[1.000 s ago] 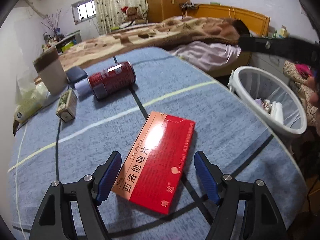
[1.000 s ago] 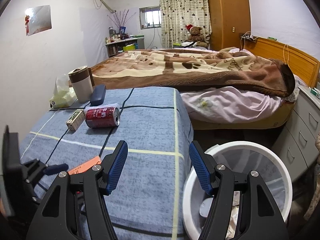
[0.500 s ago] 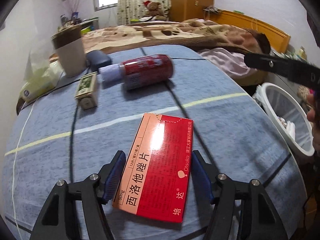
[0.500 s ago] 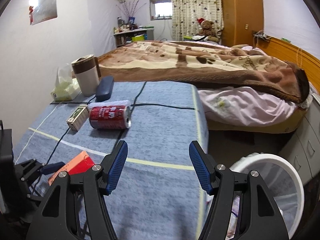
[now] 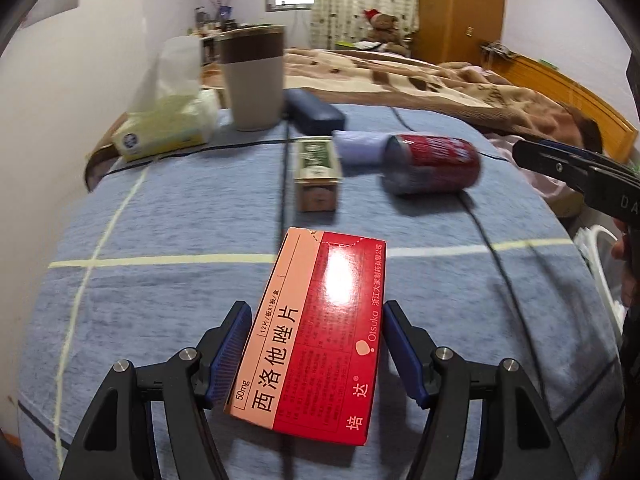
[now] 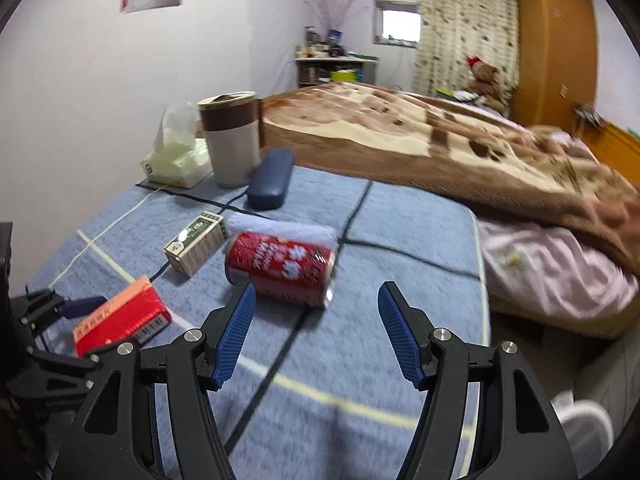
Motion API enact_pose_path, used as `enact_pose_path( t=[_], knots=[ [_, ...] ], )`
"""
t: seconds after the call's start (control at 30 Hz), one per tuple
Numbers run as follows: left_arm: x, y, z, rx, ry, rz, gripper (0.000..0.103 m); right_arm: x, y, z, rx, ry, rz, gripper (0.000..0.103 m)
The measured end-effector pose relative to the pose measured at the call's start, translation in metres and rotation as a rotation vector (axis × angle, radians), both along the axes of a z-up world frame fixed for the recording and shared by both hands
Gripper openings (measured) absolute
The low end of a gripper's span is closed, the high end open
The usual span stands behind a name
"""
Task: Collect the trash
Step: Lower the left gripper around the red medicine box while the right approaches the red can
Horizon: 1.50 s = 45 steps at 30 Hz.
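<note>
Your left gripper [image 5: 314, 354] has its jaws closed on the long sides of the red box [image 5: 316, 336], the blue pads pressing both edges; the box lies flat on the blue cloth of the table [image 5: 160, 292], near the table's near edge. Your right gripper [image 6: 316, 332] hangs with jaws wide and nothing between them, above bare cloth just near of the red can [image 6: 280, 268]. The can lies on its side mid-table, a white roll [image 6: 280, 226] touching its far side and a small green box [image 6: 196, 242] just left of it. Far left, against the wall, stand a cup [image 6: 232, 140], a tissue pack [image 6: 176, 164] and a dark case [image 6: 270, 184]. The cloth is open to the right of the can up to the table's right edge; beyond that edge lies the bed [image 6: 440, 140]. The white bin's [image 5: 604, 264] rim shows past the near right corner.
</note>
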<state>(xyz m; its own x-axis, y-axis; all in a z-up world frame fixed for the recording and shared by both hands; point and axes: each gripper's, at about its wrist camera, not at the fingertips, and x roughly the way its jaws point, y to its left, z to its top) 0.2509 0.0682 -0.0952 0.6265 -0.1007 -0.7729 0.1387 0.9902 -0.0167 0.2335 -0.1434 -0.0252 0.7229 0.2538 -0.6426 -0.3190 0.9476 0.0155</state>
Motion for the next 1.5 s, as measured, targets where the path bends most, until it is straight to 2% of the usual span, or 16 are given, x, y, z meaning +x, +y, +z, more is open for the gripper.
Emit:
enact_pose_path(
  t=[0.2,0.33,0.57,0.73,0.87,0.93,1.03,1.17,1.33,1.5],
  knots=[
    [0.01,0.018,-0.003,-0.023,0.011,0.051,0.067,0.029,0.005,0.0,0.028,0.022,0.094,0.065],
    [0.014,0.022,-0.005,-0.032,0.021,0.063,0.067,0.041,0.017,-0.005,-0.039,0.043,0.169,0.065],
    [0.02,0.029,-0.006,-0.039,0.028,0.078,0.067,0.056,0.026,-0.01,-0.061,0.092,0.268,0.065],
    [0.021,0.03,-0.007,-0.042,0.03,0.079,0.067,0.05,0.032,-0.012,-0.094,0.136,0.37,0.067],
    [0.02,0.031,-0.006,-0.046,0.03,0.079,0.067,0.036,0.038,-0.016,-0.163,0.144,0.396,0.069],
    [0.02,0.031,-0.006,-0.045,0.031,0.079,0.067,0.031,0.039,-0.017,-0.156,0.169,0.407,0.069],
    [0.021,0.032,-0.007,-0.045,0.031,0.08,0.067,0.027,0.041,-0.019,-0.143,0.212,0.411,0.069],
    [0.022,0.034,-0.007,-0.046,0.031,0.089,0.067,0.023,0.045,-0.02,-0.134,0.212,0.378,0.069],
    [0.024,0.035,-0.006,-0.045,0.034,0.112,0.067,0.036,0.044,-0.025,-0.082,0.225,0.257,0.069],
    [0.026,0.039,-0.006,-0.066,0.039,0.132,0.067,0.042,0.04,-0.032,-0.04,0.254,0.201,0.068]
  ],
)
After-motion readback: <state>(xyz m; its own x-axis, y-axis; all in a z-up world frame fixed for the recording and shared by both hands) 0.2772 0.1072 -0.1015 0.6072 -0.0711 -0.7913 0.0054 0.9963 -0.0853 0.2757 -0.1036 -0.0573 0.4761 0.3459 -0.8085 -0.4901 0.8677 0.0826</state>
